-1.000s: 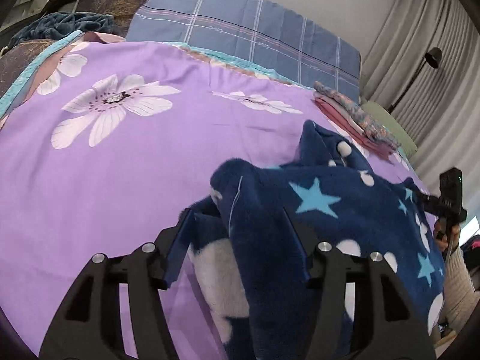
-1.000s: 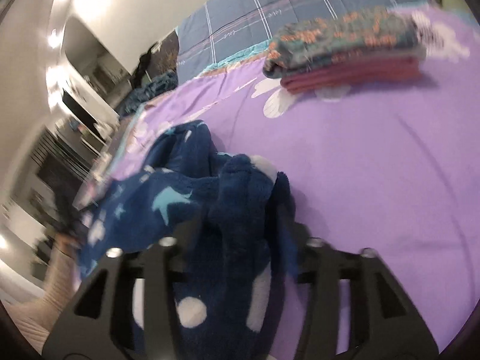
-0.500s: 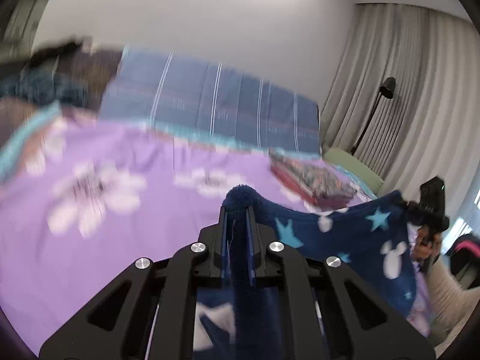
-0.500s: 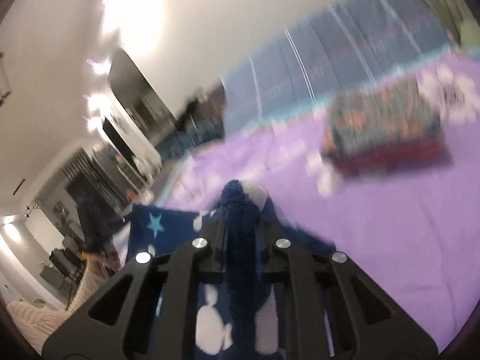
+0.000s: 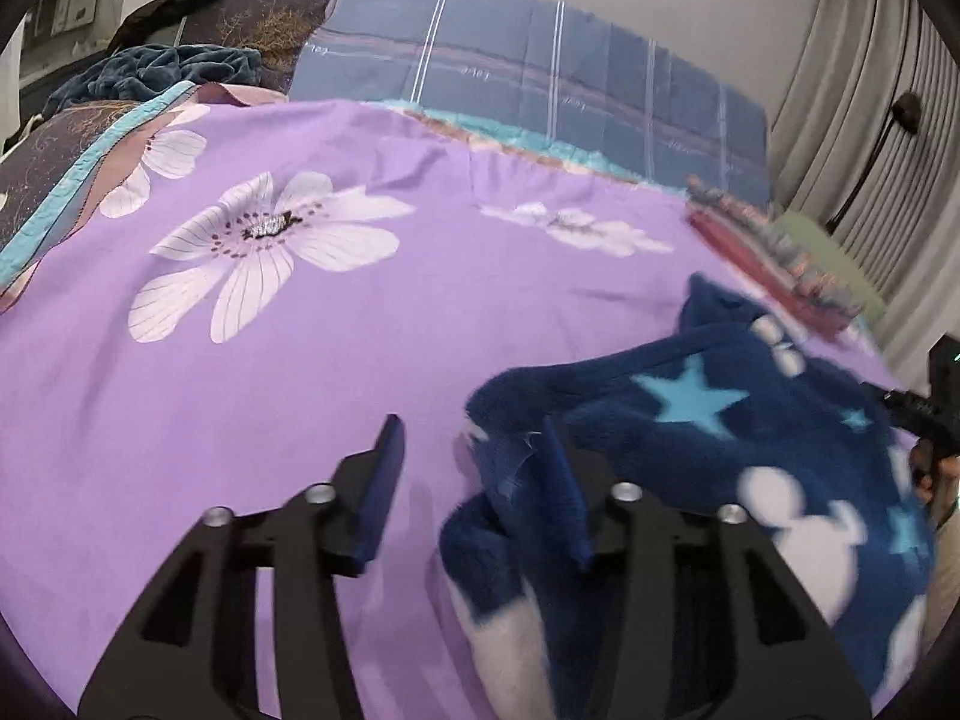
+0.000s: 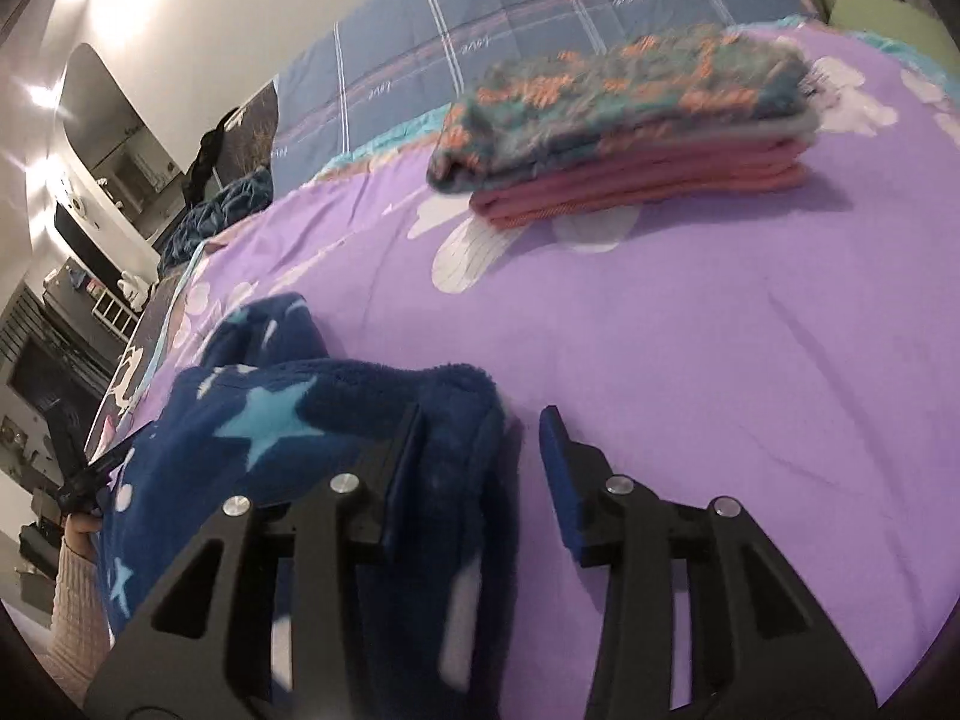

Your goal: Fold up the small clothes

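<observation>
From my remote seat, L to R. L wrist view: my left gripper (image 5: pixel 474 438) has its jaws spread wide, gripping nothing. Bare purple bedsheet (image 5: pixel 360 360) shows between them. The fleece (image 5: pixel 690 438), navy w/ blue stars and white blobs, lies on the bed at the R jaw: its corner edge bunches against the inner face of that jaw and the rest spreads off to the R and under it. L jaw is clear of the cloth, over sheet only. Further R in this view, the folded stack (image 5: pixel 774 252) sits near the bed's far R edge, beyond the fleece, apart from it. Plaid pillow (image 5: pixel 540 78) along the head of the bed.

R wrist view: right gripper (image 6: pixel 480 444) jaws also wide apart, nothing clamped. Fleece (image 6: pixel 336 408) lies at the L jaw, its fold edge partly in the gap, touching the L jaw's inner side; R jaw sits over bare sheet (image 6: pixel 720 330), not touching cloth. Stack (image 6: pixel 630 120), patterned piece atop pink ones, rests well beyond the jaws, upper R. Frames are a bit blurred.
</observation>
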`<state>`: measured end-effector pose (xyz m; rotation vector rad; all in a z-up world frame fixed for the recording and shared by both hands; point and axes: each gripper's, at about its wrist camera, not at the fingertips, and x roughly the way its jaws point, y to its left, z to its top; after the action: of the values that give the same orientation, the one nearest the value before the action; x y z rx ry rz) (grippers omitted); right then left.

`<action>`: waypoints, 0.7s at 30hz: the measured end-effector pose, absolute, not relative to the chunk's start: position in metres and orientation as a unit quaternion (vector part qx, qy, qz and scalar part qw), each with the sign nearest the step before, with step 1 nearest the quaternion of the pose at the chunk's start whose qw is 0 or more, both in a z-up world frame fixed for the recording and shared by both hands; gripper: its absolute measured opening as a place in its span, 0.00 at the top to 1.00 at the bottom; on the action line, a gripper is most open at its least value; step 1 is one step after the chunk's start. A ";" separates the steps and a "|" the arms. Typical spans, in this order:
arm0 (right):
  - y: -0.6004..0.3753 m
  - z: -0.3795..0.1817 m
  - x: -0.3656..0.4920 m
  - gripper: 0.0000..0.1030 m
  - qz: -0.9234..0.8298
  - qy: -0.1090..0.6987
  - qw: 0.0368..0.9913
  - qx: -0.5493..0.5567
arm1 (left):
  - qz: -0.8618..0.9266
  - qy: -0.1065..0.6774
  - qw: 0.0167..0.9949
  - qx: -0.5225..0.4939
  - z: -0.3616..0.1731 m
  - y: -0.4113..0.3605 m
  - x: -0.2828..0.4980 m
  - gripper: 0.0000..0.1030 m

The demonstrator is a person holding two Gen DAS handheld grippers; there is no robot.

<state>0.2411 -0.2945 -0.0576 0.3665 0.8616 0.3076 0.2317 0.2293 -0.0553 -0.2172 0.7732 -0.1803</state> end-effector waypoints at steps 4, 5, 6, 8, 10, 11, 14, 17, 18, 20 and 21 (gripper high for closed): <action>-0.298 -0.034 0.213 0.57 0.147 0.393 0.896 0.142 | -0.102 0.352 0.926 -0.090 -0.029 0.222 0.189 0.43; -0.297 -0.030 0.201 0.54 0.152 0.389 0.899 0.134 | -0.105 0.346 0.928 -0.084 -0.024 0.218 0.176 0.40; -0.296 -0.026 0.185 0.53 0.157 0.387 0.900 0.125 | -0.109 0.342 0.930 -0.081 -0.021 0.215 0.167 0.37; -0.291 -0.027 0.166 0.50 0.162 0.388 0.900 0.112 | -0.119 0.335 0.932 -0.074 -0.018 0.205 0.141 0.33; -0.288 -0.031 0.145 0.48 0.167 0.394 0.897 0.108 | -0.126 0.334 0.932 -0.068 -0.017 0.195 0.120 0.33; -0.287 -0.032 0.138 0.47 0.170 0.396 0.896 0.111 | -0.127 0.335 0.931 -0.067 -0.018 0.191 0.111 0.33; -0.291 -0.038 0.111 0.46 0.174 0.402 0.889 0.130 | -0.129 0.348 0.926 -0.072 -0.023 0.177 0.090 0.33; -0.304 -0.039 0.090 0.50 0.158 0.397 0.891 0.157 | -0.143 0.343 0.927 -0.052 -0.017 0.153 0.073 0.33; -0.310 -0.039 0.085 0.53 0.151 0.394 0.891 0.165 | -0.153 0.340 0.927 -0.047 -0.014 0.145 0.069 0.33; -0.320 -0.037 0.081 0.62 0.136 0.392 0.894 0.171 | -0.189 0.343 0.920 -0.029 -0.007 0.109 0.064 0.33; -0.328 -0.037 0.081 0.65 0.122 0.397 0.892 0.179 | -0.202 0.344 0.917 -0.021 -0.004 0.093 0.063 0.33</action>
<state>0.0810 -0.3280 -0.0366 0.3717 0.8232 0.2527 0.0625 0.0927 -0.0042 -0.0429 0.7086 -0.4156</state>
